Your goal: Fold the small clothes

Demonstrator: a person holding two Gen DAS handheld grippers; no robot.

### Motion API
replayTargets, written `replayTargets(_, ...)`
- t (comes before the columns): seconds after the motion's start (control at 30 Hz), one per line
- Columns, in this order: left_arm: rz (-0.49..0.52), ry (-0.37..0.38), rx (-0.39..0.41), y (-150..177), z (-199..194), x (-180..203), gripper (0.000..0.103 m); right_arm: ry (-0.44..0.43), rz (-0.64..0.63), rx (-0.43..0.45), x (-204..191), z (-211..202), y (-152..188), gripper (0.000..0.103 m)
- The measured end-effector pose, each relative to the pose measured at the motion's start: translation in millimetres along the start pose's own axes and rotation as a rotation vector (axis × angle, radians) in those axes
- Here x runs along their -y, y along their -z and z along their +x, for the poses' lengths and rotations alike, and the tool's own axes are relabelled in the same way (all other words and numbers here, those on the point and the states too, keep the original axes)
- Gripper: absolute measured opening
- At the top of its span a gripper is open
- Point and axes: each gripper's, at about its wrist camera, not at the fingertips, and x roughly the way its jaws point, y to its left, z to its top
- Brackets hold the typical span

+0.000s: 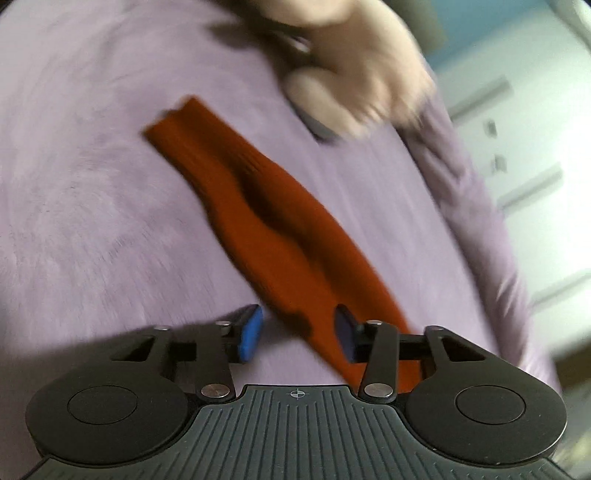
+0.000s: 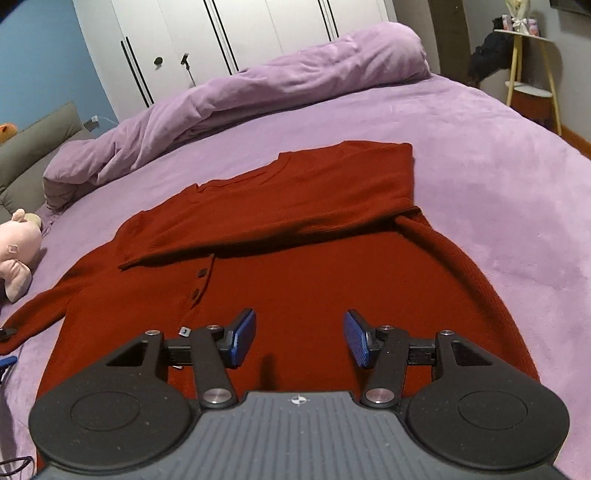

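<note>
A dark red buttoned cardigan [image 2: 295, 266] lies on the purple bed [image 2: 498, 155]. One sleeve [image 2: 280, 206] is folded across its chest; the other sleeve [image 2: 40, 310] stretches out to the left. My right gripper [image 2: 300, 338] is open and empty just above the cardigan's body. In the blurred left wrist view, the outstretched sleeve [image 1: 266, 221] runs diagonally over the bed. My left gripper [image 1: 299, 334] is open, its fingers on either side of the sleeve near its lower part.
A rolled purple duvet [image 2: 236, 99] lies along the far side of the bed. A pink plush toy [image 2: 16, 251] sits at the left, blurred in the left wrist view [image 1: 354, 70]. White wardrobe doors [image 2: 229, 33] stand behind; a side table [image 2: 532, 77] is at the right.
</note>
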Motion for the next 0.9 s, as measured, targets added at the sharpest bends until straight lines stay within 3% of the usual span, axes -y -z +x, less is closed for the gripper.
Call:
replayTargets(0.13,-0.228,0.051,0.026,-21.4,16.4,-34.8,0.010,-0.001,-0.013,0.016,-9.1,-3.7,-10.1,0.053)
replayTargets(0.2,-0.304,0.090,0.023,-24.3,22.8,-45.9,0.011,0.002,-0.014,0.015,-15.4,-4.7,-10.1,0.053)
replayTargets(0.27,-0.295,0.098,0.023,-24.7,23.6,-41.7,0.009,0.008,-0.018,0.010,-19.1,-4.9,-10.3,0.053)
replayTargets(0.37,-0.127,0.056,0.053,-25.2,13.2,-18.3,0.008,0.015,-0.026,0.002,-22.6,-2.4,-9.3,0.053)
replayTargets(0.43,-0.008,0.069,0.075,-24.2,1.3,6.3,0.008,0.010,-0.021,-0.004,-22.5,-1.7,-9.3,0.053)
replayTargets(0.5,0.111,0.113,0.086,-15.6,-10.6,42.1,0.008,0.002,-0.015,-0.003,-21.1,-1.5,-9.8,0.053)
replayTargets(0.6,0.320,0.246,0.072,17.2,-28.9,113.0,0.008,-0.009,-0.015,0.006,-19.6,-3.0,-10.5,0.053)
replayTargets(0.77,0.705,0.518,-0.066,132.0,-43.7,229.9,0.009,-0.018,0.017,0.025,-13.0,-7.4,-10.2,0.053)
replayTargets(0.83,0.861,0.558,-0.154,190.6,-39.1,257.7,0.014,-0.022,0.025,0.031,-9.2,-9.9,-10.6,0.053)
replayTargets(0.9,0.951,0.538,-0.228,233.7,-27.7,267.7,0.025,-0.020,0.026,0.035,-5.5,-11.5,-12.0,0.053)
